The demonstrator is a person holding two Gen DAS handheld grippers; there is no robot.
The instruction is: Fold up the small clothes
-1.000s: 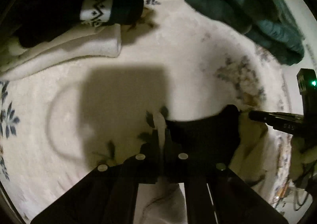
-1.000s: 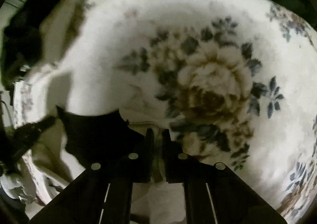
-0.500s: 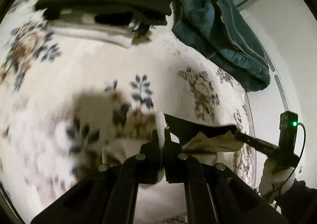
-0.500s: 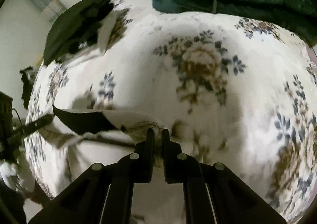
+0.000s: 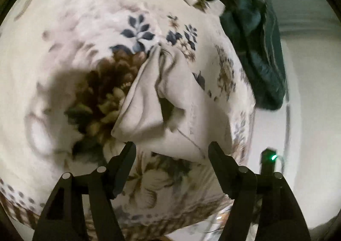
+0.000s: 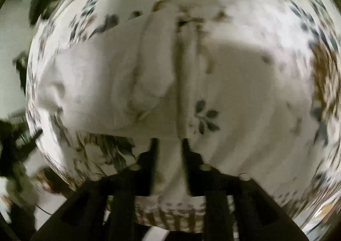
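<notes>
White garment (image 5: 170,104) now lies dropped on the floral blanket (image 5: 64,27), left gripper (image 5: 171,149) gone from pinching it to wide open, right gripper (image 6: 168,143) blurry, apparently narrow with cloth between, so fold placed.

The small garment (image 5: 162,102) lies on the blanket (image 5: 64,38), a jacket (image 5: 260,53) behind it.

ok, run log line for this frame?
step: release | left gripper: open | right gripper: open | white garment: lying on floral blanket
</notes>
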